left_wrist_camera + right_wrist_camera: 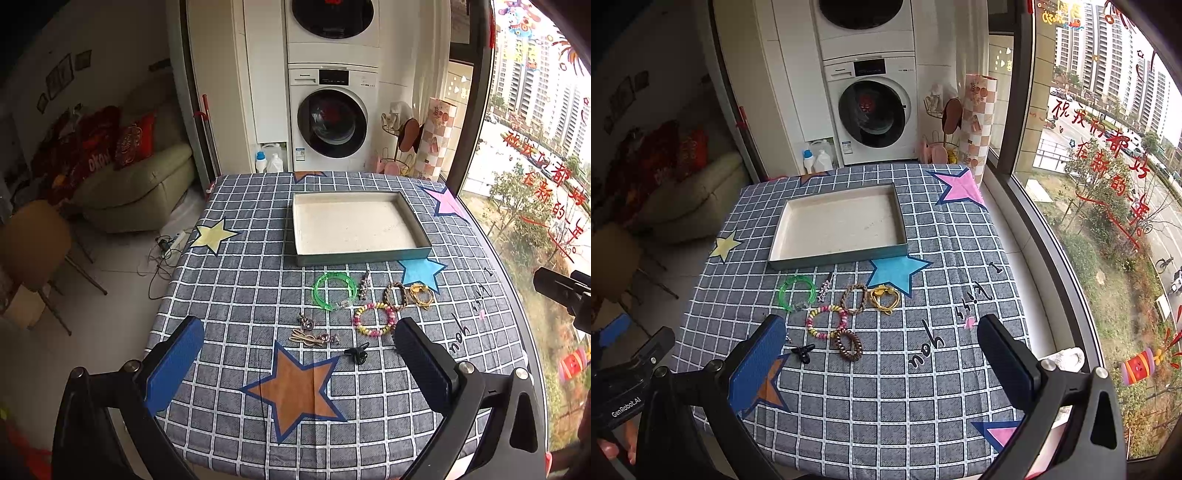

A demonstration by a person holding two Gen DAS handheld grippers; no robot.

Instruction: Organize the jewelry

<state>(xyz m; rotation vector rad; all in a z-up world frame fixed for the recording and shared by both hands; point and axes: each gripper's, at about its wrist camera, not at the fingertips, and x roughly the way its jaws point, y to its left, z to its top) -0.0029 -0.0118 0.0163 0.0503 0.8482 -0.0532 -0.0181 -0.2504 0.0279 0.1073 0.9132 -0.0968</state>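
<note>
An empty grey tray [364,256] [834,257] with a white floor sits at the table's far middle. In front of it lies loose jewelry: a green bangle [317,291] [783,295], a star hair clip [365,285] [825,289], a braided brown ring [395,295] [854,298], a yellow tie [421,294] [884,298], a pastel bead bracelet [373,319] [827,320], a brown coil tie [848,344], metal clips [312,334] and a small black clip [357,353] [803,352]. My left gripper [297,356] and right gripper [882,356] both hover open above the near table, holding nothing.
The checked cloth with coloured stars covers the table [236,295]. A washer and dryer stack [332,118] stands behind it, a sofa [140,184] to the left, a window [1108,184] along the right edge. A person's fingers [613,448] hold the left gripper's handle.
</note>
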